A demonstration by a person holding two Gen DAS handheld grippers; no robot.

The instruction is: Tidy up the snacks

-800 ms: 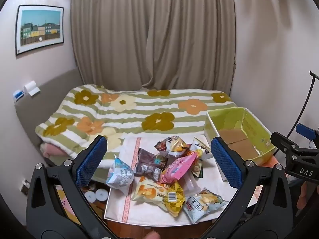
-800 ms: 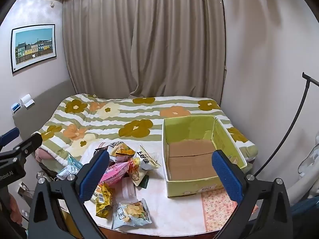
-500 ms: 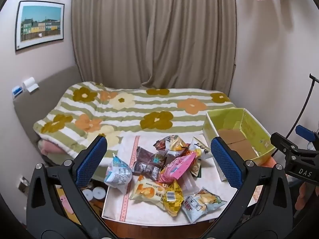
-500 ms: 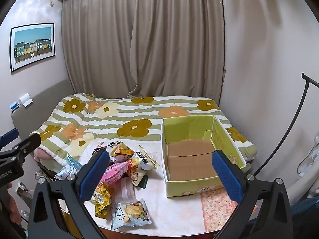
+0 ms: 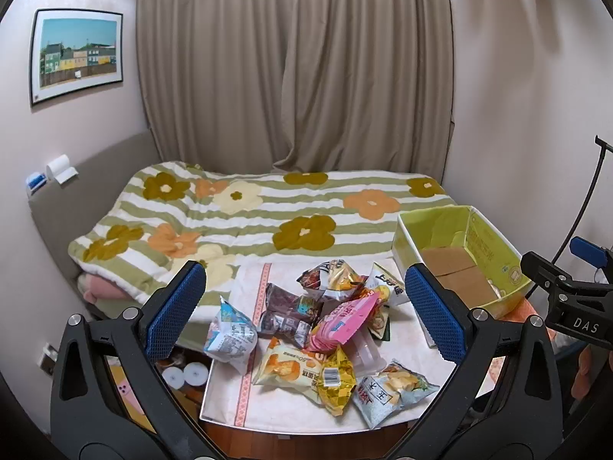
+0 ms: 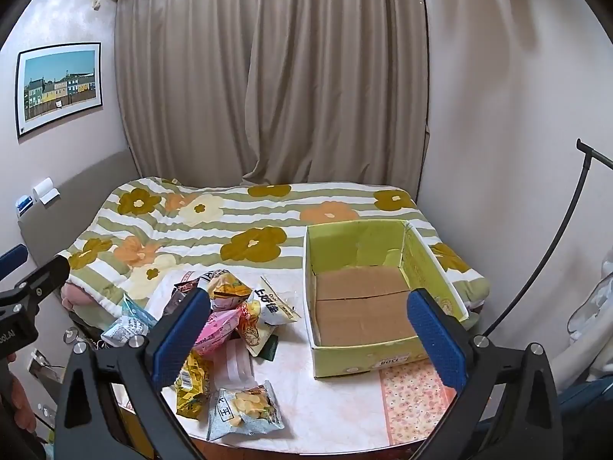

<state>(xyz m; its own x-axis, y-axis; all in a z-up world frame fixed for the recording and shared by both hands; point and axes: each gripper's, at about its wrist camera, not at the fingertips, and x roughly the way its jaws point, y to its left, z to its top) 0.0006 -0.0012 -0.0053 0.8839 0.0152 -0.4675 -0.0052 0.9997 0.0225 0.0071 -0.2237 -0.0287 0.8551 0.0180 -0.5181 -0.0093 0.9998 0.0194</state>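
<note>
The snack packets (image 5: 325,329) lie heaped on the cloth-covered counter (image 6: 345,414), just left of the green cardboard box (image 6: 367,356), which holds none of them. The left hand-held gripper (image 5: 302,314) hovers over the heap, jaws spread wide, touching nothing. The right hand-held gripper (image 6: 306,333) hangs above the box's near wall, equally wide and holding nothing. A flowered bed (image 5: 245,214) lies beyond the counter.

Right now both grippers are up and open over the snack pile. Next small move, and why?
Probably lower the left gripper onto the pink packet atop the pile: both grippers are open and hold nothing, the green box beside the pile has no snacks in it, and pink lies on top, unobstructed. The right gripper sits nearer the box.
</note>
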